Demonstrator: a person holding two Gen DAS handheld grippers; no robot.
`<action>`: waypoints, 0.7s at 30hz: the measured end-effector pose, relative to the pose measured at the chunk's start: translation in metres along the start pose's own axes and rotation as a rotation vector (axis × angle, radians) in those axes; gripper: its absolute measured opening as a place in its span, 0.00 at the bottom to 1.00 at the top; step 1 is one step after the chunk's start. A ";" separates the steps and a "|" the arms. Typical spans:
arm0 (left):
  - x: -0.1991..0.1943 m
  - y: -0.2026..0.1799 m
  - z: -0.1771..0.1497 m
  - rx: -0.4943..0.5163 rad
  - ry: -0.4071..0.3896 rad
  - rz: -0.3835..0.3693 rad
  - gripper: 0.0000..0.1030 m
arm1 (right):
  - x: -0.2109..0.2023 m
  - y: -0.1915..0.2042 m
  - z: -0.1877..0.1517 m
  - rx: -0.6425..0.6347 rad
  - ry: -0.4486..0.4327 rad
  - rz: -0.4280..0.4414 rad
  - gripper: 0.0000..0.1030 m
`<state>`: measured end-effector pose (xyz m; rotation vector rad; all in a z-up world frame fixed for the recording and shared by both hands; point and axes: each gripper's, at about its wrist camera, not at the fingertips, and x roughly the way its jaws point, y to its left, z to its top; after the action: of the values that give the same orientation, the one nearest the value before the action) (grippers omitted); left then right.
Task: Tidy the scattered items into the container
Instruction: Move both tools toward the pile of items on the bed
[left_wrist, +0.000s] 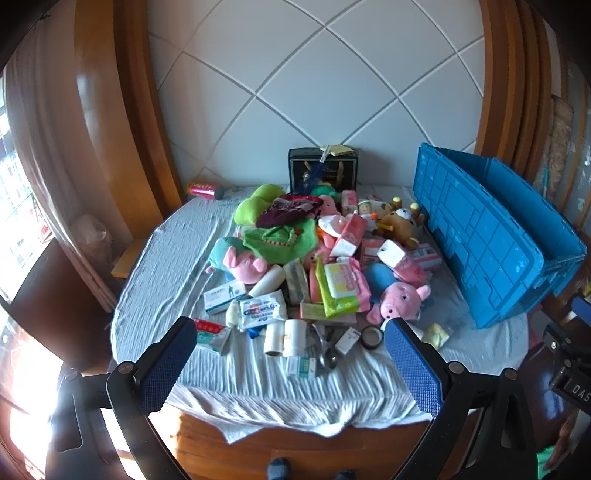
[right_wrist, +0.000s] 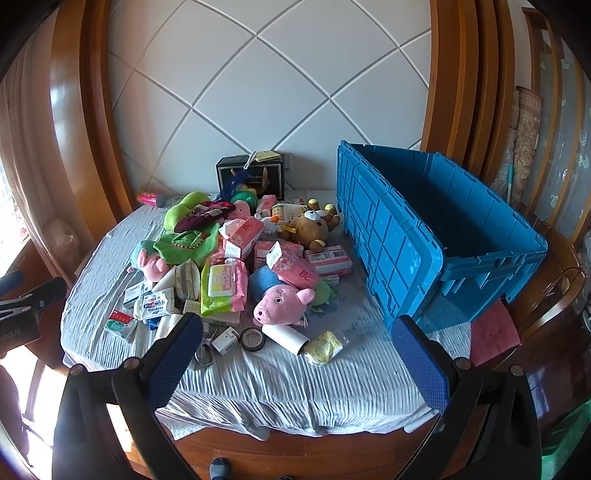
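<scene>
Currently: left gripper (left_wrist: 290, 334) and right gripper (right_wrist: 297, 330), both spread wide, empty. Scattered items, including pink pig plush (right_wrist: 282, 304) and wipes pack (right_wrist: 223, 284), heaped on cloth-covered table (right_wrist: 277, 384); blue container (right_wrist: 443, 236) alongside, right.

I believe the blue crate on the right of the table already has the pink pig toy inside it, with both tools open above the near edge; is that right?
Not quite: the blue crate looks empty in the right wrist view. The pink pig toy lies on the table cloth beside it. Both tools are indeed open.
</scene>
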<state>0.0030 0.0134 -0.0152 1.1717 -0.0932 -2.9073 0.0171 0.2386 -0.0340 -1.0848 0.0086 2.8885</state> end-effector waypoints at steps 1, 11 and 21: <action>0.001 0.000 0.000 -0.003 0.002 0.000 1.00 | 0.002 0.000 -0.001 -0.002 0.002 0.002 1.00; 0.016 0.000 -0.002 -0.023 0.030 0.015 1.00 | 0.031 -0.005 0.001 -0.010 0.033 0.039 1.00; 0.075 0.027 0.015 -0.021 0.057 0.028 1.00 | 0.087 0.030 0.020 -0.046 0.065 0.060 1.00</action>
<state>-0.0617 -0.0151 -0.0553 1.2387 -0.0774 -2.8415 -0.0634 0.2137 -0.0770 -1.2064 -0.0233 2.9191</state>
